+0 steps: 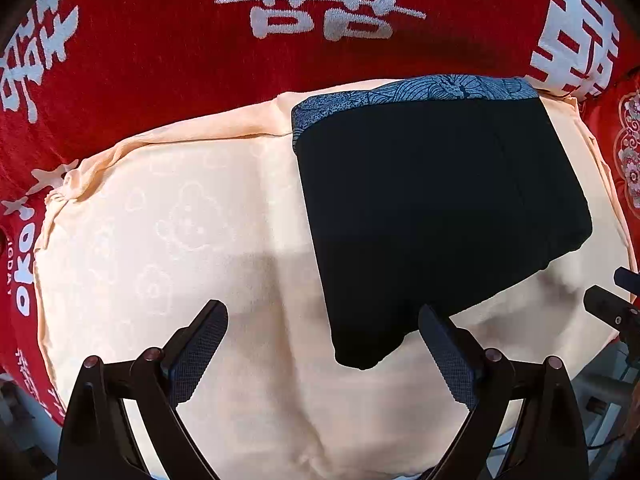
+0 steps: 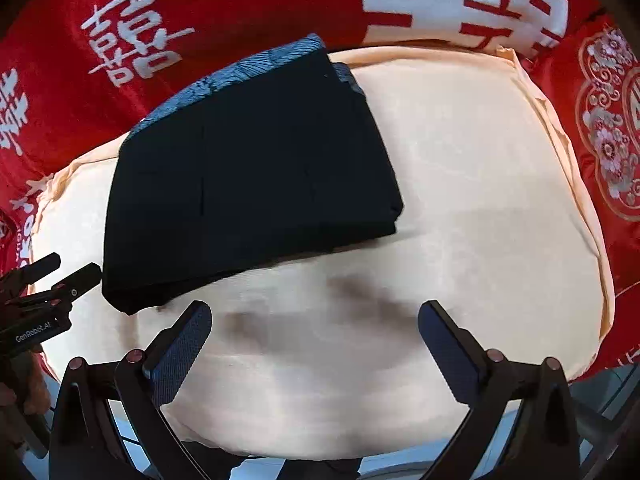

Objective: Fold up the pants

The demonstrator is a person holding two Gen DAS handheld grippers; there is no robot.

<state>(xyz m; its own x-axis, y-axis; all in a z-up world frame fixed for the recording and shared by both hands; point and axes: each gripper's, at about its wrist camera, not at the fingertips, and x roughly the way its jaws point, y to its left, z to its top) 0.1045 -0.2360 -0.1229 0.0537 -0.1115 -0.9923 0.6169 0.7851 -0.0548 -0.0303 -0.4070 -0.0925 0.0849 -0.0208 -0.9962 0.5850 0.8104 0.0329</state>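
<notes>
The black pants [image 1: 440, 216] lie folded into a flat block on a cream cushion [image 1: 180, 240], with a blue patterned waistband [image 1: 420, 92] along the far edge. In the right wrist view the folded pants [image 2: 252, 176] lie left of centre. My left gripper [image 1: 322, 324] is open and empty, just in front of the near corner of the pants. My right gripper [image 2: 314, 324] is open and empty, over bare cushion [image 2: 480, 200] in front of the pants. The left gripper also shows at the left edge of the right wrist view [image 2: 60, 276].
A red cloth with white characters [image 1: 160, 52] surrounds the cushion on the far and left sides. A red embroidered cushion [image 2: 612, 128] sits at the right. The cushion's front edge [image 2: 320, 448] drops off below my grippers.
</notes>
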